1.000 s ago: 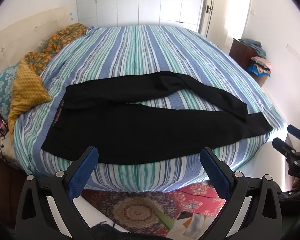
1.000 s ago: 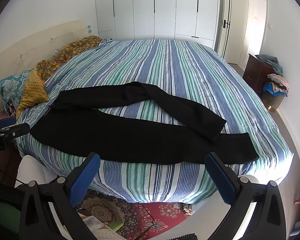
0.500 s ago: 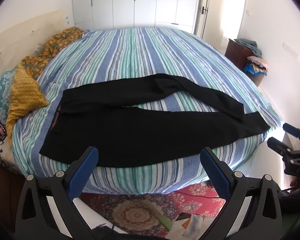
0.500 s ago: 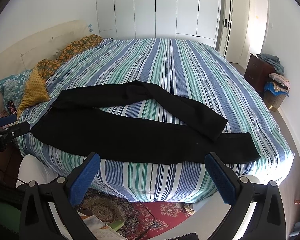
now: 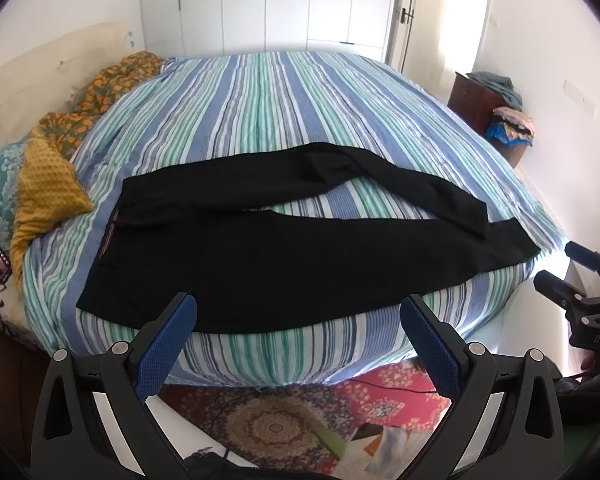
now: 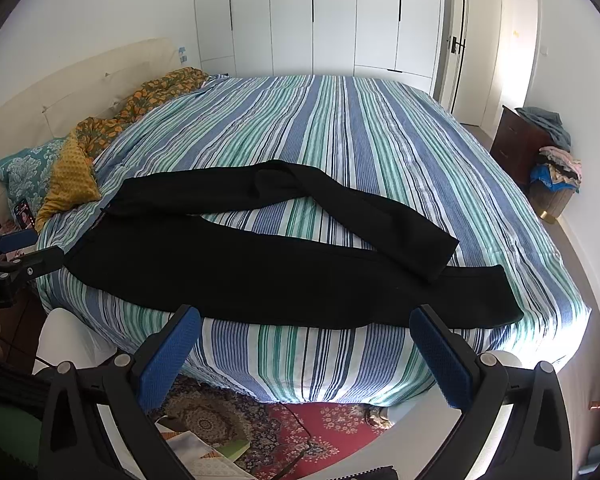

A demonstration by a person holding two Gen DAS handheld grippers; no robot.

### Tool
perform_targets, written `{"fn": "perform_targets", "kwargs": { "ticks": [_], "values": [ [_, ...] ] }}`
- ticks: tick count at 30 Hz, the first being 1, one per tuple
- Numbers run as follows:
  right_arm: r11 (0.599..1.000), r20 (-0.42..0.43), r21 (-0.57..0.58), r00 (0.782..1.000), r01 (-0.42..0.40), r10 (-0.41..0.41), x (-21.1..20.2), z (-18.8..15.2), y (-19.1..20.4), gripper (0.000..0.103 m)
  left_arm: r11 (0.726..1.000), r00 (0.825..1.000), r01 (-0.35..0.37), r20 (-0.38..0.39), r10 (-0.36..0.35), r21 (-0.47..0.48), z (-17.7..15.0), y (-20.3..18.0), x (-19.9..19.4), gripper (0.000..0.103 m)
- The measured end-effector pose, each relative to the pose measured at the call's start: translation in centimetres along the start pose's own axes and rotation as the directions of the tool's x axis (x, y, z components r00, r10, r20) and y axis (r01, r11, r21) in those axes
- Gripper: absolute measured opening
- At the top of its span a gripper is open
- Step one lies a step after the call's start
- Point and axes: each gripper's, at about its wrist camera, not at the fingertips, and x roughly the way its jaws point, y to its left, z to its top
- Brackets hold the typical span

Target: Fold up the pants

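Black fabric: the pants (image 5: 284, 256) lie spread across the near part of the bed, waistband to the left, hems to the right.
Yellow cushion (image 5: 44, 196): just left of the waistband, apart from it; in the left wrist view it now sits further right in frame than a second ago.
Left gripper (image 5: 298, 316): jaws wide apart, blue pads (image 5: 168, 344) bare, holding nothing; it hangs short of the bed edge, over the red rug (image 5: 276, 420). The near pant edge now lies closer to its fingertips than before.
Near leg: flat and straight along the bed edge, unchanged.
Far leg: bent in the middle, its hem lying over the near leg near the right end, as before.
Striped cover (image 6: 380, 140): blue, green and white; fills more of both views than a second ago.
Right gripper (image 6: 306, 322): jaws equally wide, gripping nothing, short of the bed edge; framing barely changed.
Dark cabinet (image 6: 516, 140): far right, clothes piled on it.
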Motion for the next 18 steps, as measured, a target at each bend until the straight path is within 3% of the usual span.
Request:
{"fn": "perform_targets", "kwargs": {
  "ticks": [18],
  "values": [
    [1.000,-0.010,-0.004,1.000,0.002,-0.002,0.53,-0.34,0.19,0.103,1.000,1.000,0.000,-0.006,0.000,0.005,-0.36,0.10,0.38,0.102]
  ]
}}
